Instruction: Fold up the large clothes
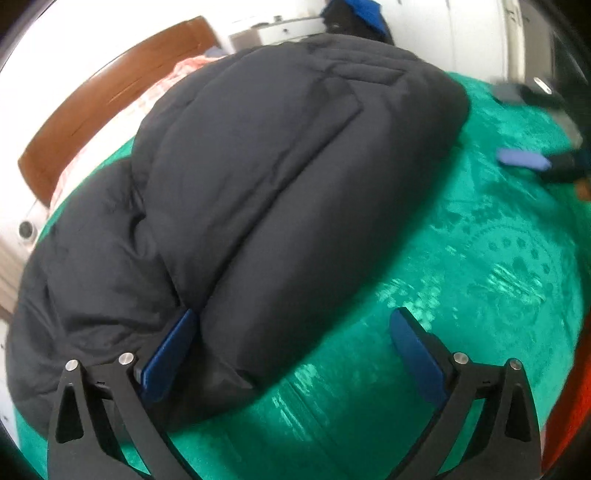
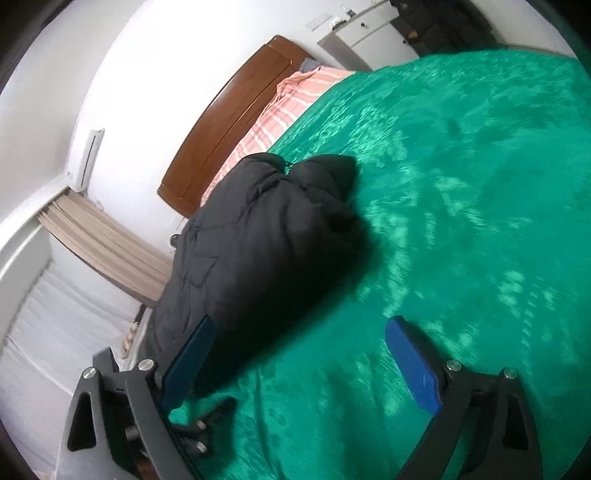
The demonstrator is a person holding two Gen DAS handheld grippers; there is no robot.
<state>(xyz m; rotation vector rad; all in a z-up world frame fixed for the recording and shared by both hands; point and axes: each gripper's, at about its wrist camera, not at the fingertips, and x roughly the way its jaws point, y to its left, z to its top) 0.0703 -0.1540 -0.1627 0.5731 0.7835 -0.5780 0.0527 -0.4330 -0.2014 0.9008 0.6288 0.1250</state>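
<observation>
A big black puffer jacket (image 1: 258,177) lies bunched and partly folded on the green bedspread (image 1: 461,277). My left gripper (image 1: 295,317) is open at the jacket's near edge. Its left pad (image 1: 173,350) is against a crease in the fabric and its right pad (image 1: 413,350) is over bare bedspread. In the right wrist view the jacket (image 2: 266,236) lies ahead and to the left. My right gripper (image 2: 301,325) is open and holds nothing; its left finger is at the jacket's near end. The right gripper (image 1: 517,125) also shows, blurred, at the far right of the left wrist view.
A brown wooden headboard (image 2: 229,110) and pink striped bedding (image 2: 280,107) are at the bed's far end. Beyond them stand a white cabinet (image 2: 365,33) and dark clothes (image 1: 354,18). A curtain (image 2: 103,240) and a wall air conditioner (image 2: 88,158) are at the left.
</observation>
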